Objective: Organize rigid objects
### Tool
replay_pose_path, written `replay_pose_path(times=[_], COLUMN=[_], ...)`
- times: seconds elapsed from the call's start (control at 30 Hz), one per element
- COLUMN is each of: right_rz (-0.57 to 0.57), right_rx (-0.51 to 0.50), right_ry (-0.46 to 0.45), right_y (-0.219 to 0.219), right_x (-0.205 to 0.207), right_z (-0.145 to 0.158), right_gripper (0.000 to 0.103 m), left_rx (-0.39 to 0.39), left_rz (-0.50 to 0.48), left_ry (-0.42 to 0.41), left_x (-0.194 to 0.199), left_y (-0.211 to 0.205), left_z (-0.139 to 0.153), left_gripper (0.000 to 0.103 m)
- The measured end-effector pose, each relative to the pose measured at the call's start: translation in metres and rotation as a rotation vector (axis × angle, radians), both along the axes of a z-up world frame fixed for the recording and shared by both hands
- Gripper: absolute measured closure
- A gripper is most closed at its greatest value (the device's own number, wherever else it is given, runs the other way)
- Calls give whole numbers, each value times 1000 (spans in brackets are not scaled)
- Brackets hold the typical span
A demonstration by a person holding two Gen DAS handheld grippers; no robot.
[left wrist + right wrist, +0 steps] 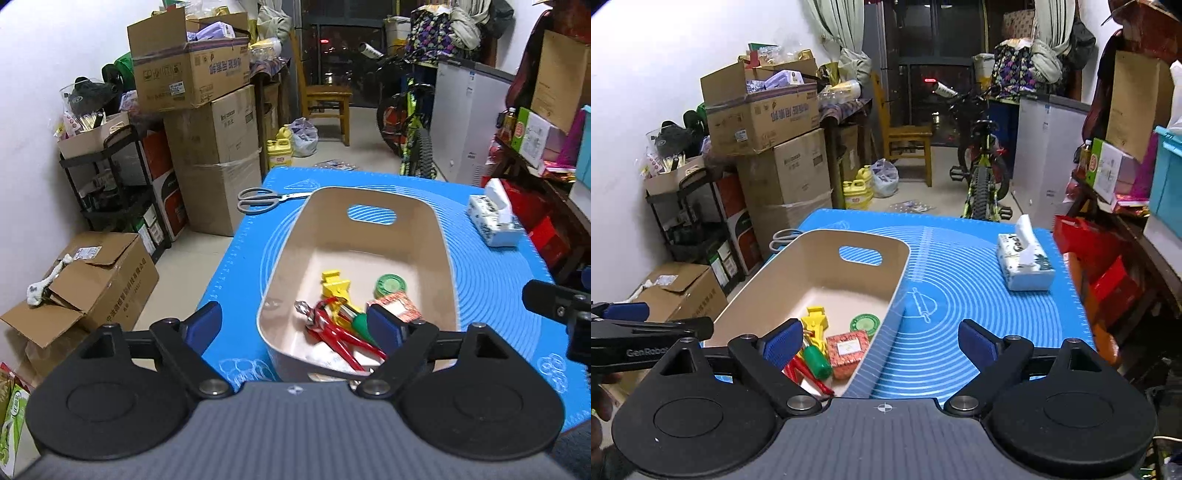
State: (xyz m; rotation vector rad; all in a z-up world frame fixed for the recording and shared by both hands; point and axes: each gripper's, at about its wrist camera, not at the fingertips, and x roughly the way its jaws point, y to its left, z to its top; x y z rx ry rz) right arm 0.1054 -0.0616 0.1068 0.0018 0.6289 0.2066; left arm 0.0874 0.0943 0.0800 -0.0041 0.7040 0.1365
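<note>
A beige bin [424, 236] [827, 266] stands on the blue mat [491, 295] [960, 288]. In it lie red-handled pliers [332, 332], a yellow piece [334, 286] [816, 321], a green round tin [390, 285] [865, 323], a red patterned box [397, 308] [846, 349] and a green-handled tool [817, 361]. Grey scissors [264, 199] [783, 236] lie on the mat beyond the bin's far left corner. My left gripper [293, 325] is open and empty over the bin's near left corner. My right gripper [881, 341] is open and empty over the bin's near right wall.
A tissue pack [493, 218] [1025, 262] lies on the mat at the right. Stacked cardboard boxes [207, 122] and a black cart [110, 184] stand left of the table. A bicycle [982, 177], a wooden chair [905, 144] and a cluttered shelf [1126, 206] stand behind and right.
</note>
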Motion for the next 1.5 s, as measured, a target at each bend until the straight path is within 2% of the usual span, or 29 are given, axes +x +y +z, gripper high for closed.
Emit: replay_pose_path(times=[0.17,0.63,1.1,1.5], right_rz=[-13,-46,-63,-59], right_rx=[12,-13,-40,-42], right_ry=[4,21,-8,-5], right_y=[-12,-38,-46,-52], right_x=[-27,-91,-123,-135], right_z=[3,-19,-42,-59], right_gripper=[11,11,11,11], left_rx=[-2,-32,-19,26], left_rz=[-19,-24,-50,-70], left_ry=[0,1,-21,-33], left_x=[-21,-70,-95,-102], left_y=[-9,-18,-32,-42], left_z=[1,-10,-26,-47], left_gripper=[17,17,17,17])
